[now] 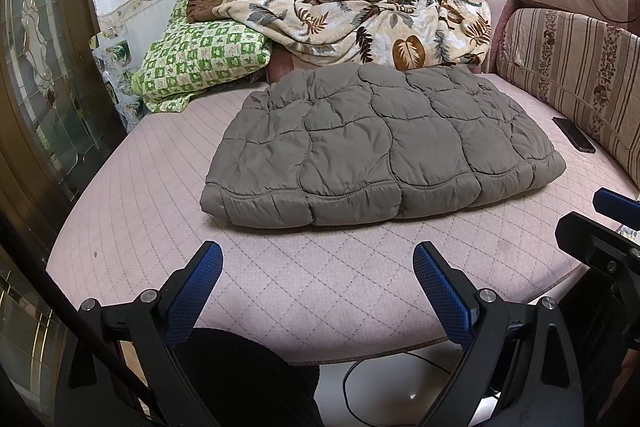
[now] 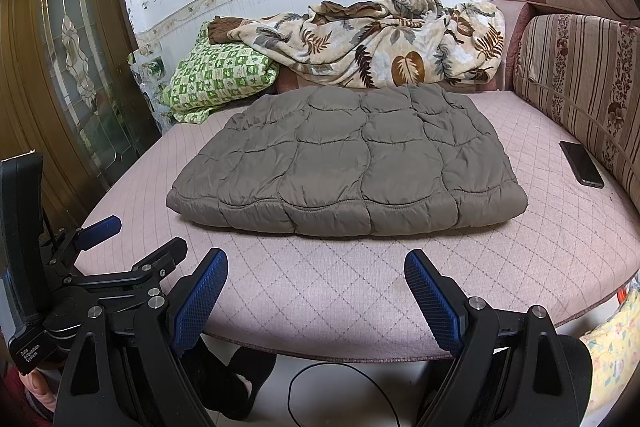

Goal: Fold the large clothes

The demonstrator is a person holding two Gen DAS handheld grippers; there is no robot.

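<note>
A grey-brown quilted puffer jacket lies folded into a flat rectangle on the pink quilted sofa seat; it also shows in the right wrist view. My left gripper is open and empty, held back over the seat's front edge, short of the jacket. My right gripper is open and empty, also short of the jacket's near hem. The right gripper shows at the right edge of the left wrist view, and the left gripper at the left of the right wrist view.
A leaf-print blanket and a green checked cushion lie behind the jacket. A black phone lies on the seat by the striped back cushion. A wooden glass door stands left. A cable lies on the floor.
</note>
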